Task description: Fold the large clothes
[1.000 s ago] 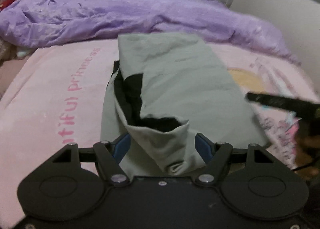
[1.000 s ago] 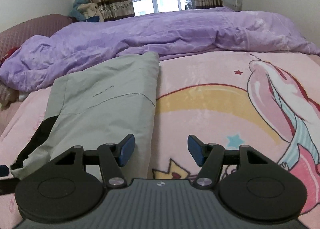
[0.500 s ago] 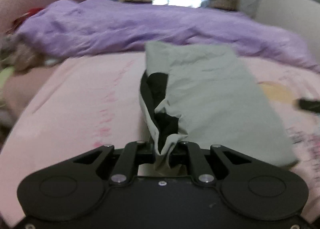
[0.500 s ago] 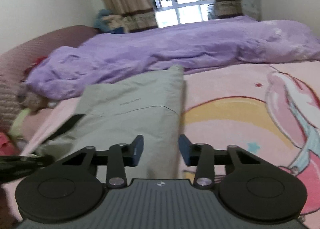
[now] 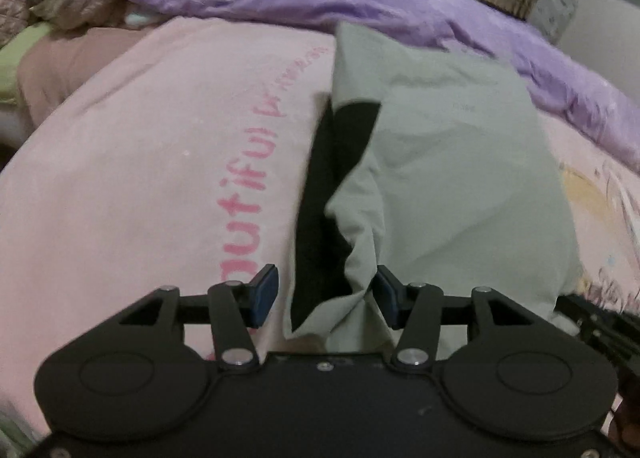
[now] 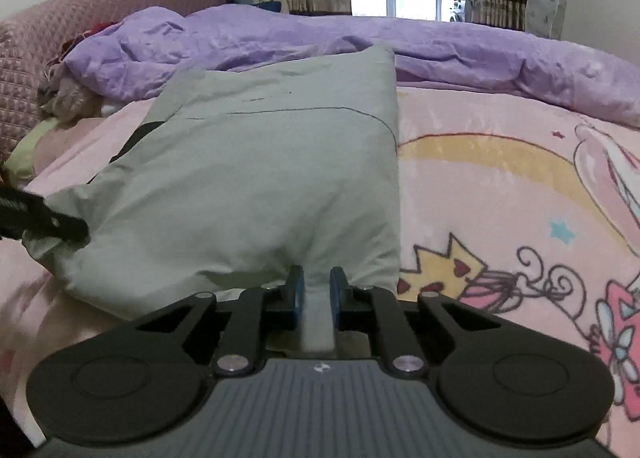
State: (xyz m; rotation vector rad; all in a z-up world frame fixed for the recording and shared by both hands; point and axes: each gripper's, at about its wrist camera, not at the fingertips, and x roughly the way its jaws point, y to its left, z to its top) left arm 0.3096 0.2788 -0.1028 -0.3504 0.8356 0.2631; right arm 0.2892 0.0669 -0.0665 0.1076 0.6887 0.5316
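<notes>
The folded grey garment (image 6: 256,181) lies on the pink blanket (image 6: 500,185) of the bed, below the purple duvet (image 6: 440,53). The right tool (image 6: 317,294) pinches the garment's near edge; the left tool (image 5: 326,296) is spread wide around its near corner, not gripping
</notes>
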